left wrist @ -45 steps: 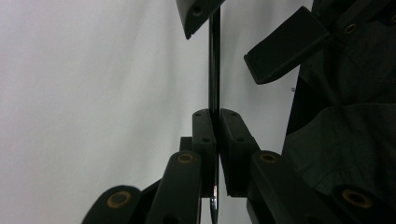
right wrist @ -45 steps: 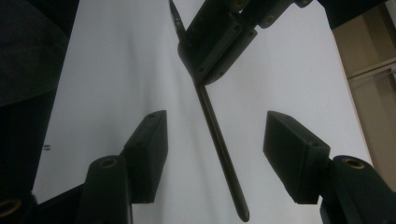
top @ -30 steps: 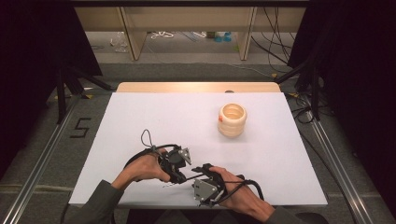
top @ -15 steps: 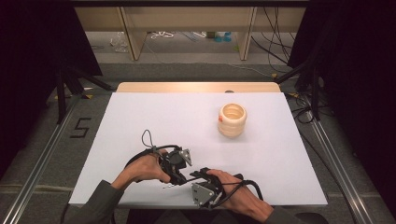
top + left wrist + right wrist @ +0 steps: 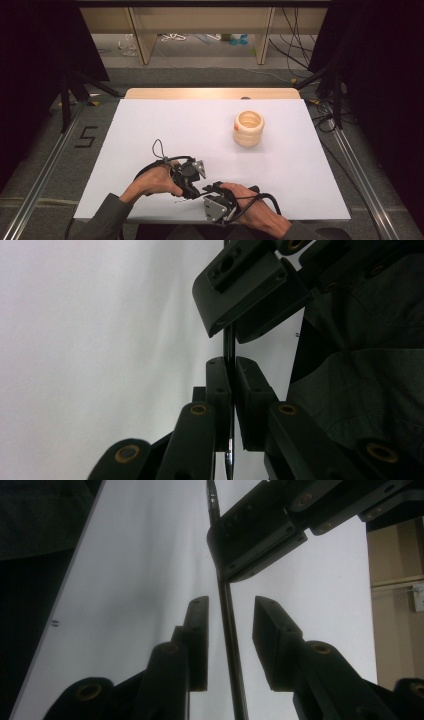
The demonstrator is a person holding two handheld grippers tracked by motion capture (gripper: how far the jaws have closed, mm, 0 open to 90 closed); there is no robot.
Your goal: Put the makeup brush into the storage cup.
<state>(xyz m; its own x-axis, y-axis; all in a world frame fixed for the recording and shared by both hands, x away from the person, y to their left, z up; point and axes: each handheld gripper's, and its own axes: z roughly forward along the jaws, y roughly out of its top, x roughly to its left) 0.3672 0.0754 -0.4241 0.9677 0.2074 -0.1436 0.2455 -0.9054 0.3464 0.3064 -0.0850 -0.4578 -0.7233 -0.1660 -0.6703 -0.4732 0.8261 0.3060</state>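
A thin dark rod [image 5: 229, 340] runs between both grippers at the table's front edge. In the left gripper view my left gripper [image 5: 231, 362] is shut on it, and the rod's metal end pokes out below the jaws. In the right gripper view the rod [image 5: 235, 680] passes between the jaws of my right gripper [image 5: 231, 600], which stand apart, the rod closer to the left jaw. Farther along, the left gripper [image 5: 250, 535] clamps the same rod. In the high view the left gripper [image 5: 196, 191] and right gripper [image 5: 209, 188] meet tip to tip.
A cream ribbed cup [image 5: 248, 128] stands upright at the back right of the white table [image 5: 150, 125]. The table's front edge lies just under both hands. Cables loop behind the left hand [image 5: 152, 181]. Metal rails run along both sides of the table.
The right hand has edged slightly left and toward the front edge. The left hand and the cup have stayed put.
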